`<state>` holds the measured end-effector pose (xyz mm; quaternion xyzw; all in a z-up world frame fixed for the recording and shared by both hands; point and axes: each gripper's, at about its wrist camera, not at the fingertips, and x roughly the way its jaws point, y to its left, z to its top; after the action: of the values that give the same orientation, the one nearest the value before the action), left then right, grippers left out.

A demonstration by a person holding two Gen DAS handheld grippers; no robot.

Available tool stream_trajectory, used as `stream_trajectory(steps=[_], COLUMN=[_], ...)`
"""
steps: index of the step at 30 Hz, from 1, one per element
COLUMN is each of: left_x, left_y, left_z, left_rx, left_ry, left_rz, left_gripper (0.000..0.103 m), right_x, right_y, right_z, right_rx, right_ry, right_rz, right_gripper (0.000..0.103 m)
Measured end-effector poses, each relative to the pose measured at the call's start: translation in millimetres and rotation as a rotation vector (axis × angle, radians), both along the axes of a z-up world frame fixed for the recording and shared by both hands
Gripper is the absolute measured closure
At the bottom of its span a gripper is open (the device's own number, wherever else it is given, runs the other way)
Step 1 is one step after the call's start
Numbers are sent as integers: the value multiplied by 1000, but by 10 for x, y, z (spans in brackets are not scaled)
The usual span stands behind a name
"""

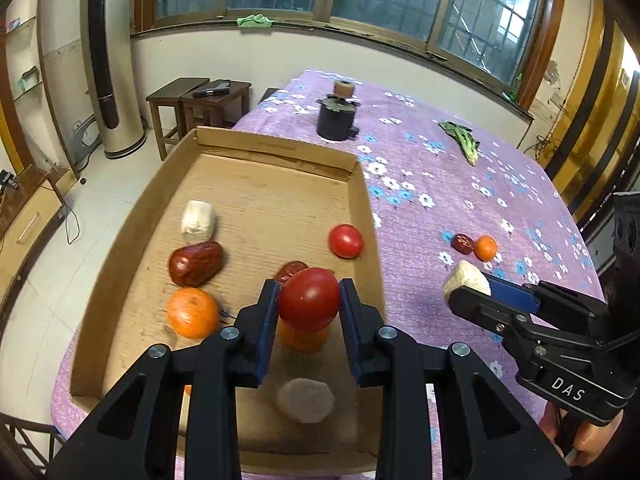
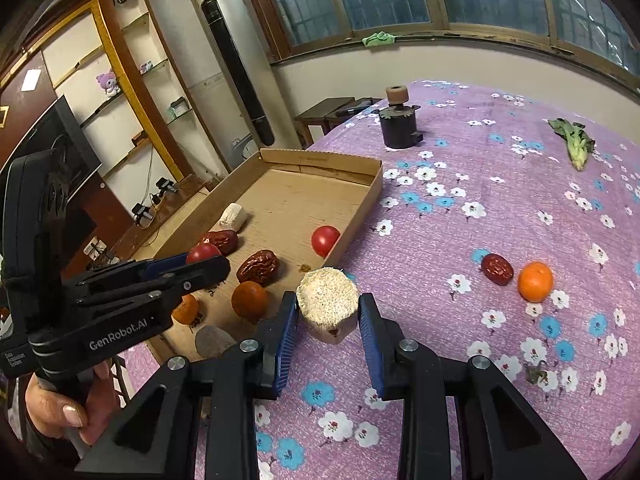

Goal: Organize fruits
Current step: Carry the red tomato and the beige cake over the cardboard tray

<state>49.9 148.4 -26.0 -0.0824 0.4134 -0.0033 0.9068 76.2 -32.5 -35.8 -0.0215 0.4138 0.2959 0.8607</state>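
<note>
My left gripper [image 1: 309, 300] is shut on a red tomato [image 1: 309, 298] and holds it above the cardboard tray [image 1: 362, 216]. In the tray lie a second tomato [image 1: 346, 241], a red date [image 1: 195, 263], an orange [image 1: 192, 313], a white chunk [image 1: 197, 217], a grey-brown chunk [image 1: 306, 400] and another orange [image 1: 304, 338] under the held tomato. My right gripper [image 2: 327, 312] is shut on a beige sugarcane-like chunk [image 2: 328, 300] above the purple cloth, just right of the tray's near corner. A date [image 2: 497, 269] and an orange [image 2: 535, 281] lie on the cloth.
A black cylinder with a brown spool [image 2: 398, 122] stands at the table's far side. A green vegetable [image 2: 574, 142] lies at the far right. A small green stem [image 2: 536, 372] lies on the floral tablecloth [image 2: 460, 220]. Stools and a tower air conditioner [image 2: 236, 60] stand beyond the table.
</note>
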Motion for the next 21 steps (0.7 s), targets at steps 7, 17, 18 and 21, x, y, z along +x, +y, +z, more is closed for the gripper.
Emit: stream_trajectory(steps=[7, 17, 18, 21], left_x=[71, 143, 152, 190], left_y=[212, 412, 420, 446], left_z=[-4, 20, 21, 36], left_rx=[11, 34, 35, 41], left_ry=[7, 8, 9, 11], left_rz=[36, 65, 65, 66], left_gripper=[76, 76, 76, 76], right_x=[103, 225, 235, 278], right_y=[93, 271, 289, 349], right_z=[-7, -37, -41, -53], right_rx=[10, 6, 4, -7], right_ry=[6, 7, 6, 2], right_rz=[10, 33, 36, 42], right_gripper=[72, 72, 72, 72])
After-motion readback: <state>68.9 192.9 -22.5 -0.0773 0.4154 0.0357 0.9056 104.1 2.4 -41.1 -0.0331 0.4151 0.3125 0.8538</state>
